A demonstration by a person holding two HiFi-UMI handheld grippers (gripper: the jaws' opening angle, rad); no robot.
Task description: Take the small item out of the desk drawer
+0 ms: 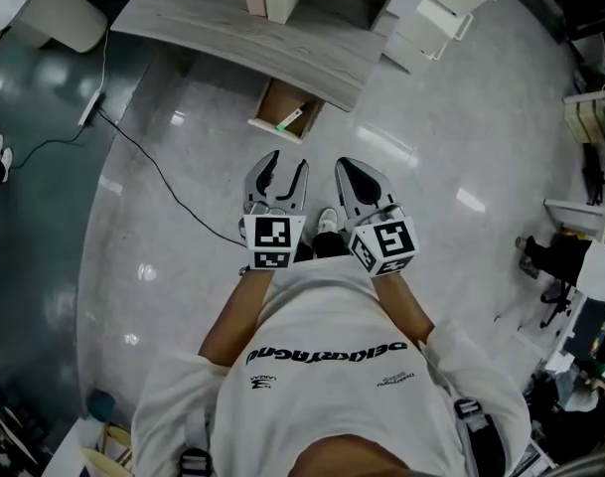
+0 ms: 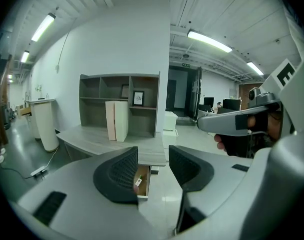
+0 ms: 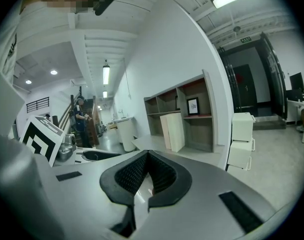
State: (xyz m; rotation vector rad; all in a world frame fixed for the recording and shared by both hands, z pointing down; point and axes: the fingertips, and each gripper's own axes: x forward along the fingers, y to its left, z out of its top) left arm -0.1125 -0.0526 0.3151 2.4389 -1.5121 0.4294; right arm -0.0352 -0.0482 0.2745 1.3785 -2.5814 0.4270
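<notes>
Small item (image 1: 290, 119) lies in open desk drawer (image 1: 274, 97), far of both claws, long axis slanting near-left to far-right. Left gripper (image 1: 287, 164) wide, empty, nearer. Right gripper (image 1: 346, 167) pinched closed, nothing held.

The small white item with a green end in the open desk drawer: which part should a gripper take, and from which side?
Take the small item at its middle, across its narrow width, coming from above. It is long and thin and seems to lie flat, slanted, on the drawer floor; the drawer walls close the sides, only the top is open.
</notes>
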